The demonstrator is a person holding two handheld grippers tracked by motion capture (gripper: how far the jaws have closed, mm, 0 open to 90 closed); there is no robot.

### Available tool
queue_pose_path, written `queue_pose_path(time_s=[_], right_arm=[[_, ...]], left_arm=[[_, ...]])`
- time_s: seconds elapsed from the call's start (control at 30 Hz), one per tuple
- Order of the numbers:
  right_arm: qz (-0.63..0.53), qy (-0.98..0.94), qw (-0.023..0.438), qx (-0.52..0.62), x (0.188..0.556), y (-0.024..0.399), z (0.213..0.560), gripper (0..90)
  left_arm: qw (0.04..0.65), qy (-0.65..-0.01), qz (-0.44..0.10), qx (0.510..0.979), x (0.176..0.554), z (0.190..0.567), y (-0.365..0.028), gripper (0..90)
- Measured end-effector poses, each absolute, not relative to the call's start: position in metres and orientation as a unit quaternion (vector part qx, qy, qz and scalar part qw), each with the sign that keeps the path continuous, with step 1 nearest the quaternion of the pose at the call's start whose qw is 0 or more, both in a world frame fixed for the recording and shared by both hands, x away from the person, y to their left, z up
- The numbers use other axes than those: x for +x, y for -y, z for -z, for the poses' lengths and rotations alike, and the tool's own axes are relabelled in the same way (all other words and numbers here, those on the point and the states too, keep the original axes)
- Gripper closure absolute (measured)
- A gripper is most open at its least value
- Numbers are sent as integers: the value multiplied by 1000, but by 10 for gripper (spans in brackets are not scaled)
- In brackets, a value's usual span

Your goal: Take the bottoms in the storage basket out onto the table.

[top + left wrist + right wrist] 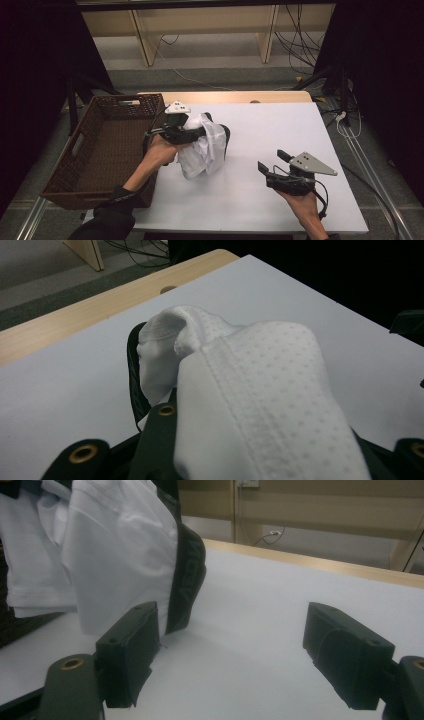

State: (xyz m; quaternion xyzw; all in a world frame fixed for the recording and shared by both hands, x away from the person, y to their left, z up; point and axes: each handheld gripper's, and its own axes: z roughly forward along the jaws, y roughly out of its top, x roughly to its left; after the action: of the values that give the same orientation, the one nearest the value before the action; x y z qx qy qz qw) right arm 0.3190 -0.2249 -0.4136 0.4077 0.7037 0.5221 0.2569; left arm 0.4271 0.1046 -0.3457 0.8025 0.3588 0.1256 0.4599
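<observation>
The white garment hangs bunched from the left gripper, lifted just above the white table, with a black piece of cloth caught up behind it. The jaws are clenched on a fold of it; in the left gripper view the dotted white fabric drapes right over them. I'd judge it is held high and gathered like this so it can be carried clear of the tabletop, likely toward the brown wicker basket just beside that hand. The right gripper rests well apart near the table's front edge, its jaws spread wide with nothing between them, seemingly kept out of the way. The basket's near wall stands between cloth and basket floor, so the dangling hem could snag there. Cables trail on the floor beyond the table.
</observation>
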Motion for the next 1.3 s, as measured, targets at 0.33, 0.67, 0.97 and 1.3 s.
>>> queue_pose_path(time_s=[0.33,0.67,0.97,1.3], right_arm=[[-521,-704,258,407,319,225,414,238],[-521,-706,257,406,319,224,414,238],[-519,-707,257,407,319,223,414,238],[-519,-708,257,405,319,223,414,238]], left_arm=[[459,-358,-98,807,431,367,-92,660],[439,-340,-83,828,430,391,-71,640],[430,-323,-80,840,428,402,-56,593],[411,-301,-75,857,425,419,-45,508]])
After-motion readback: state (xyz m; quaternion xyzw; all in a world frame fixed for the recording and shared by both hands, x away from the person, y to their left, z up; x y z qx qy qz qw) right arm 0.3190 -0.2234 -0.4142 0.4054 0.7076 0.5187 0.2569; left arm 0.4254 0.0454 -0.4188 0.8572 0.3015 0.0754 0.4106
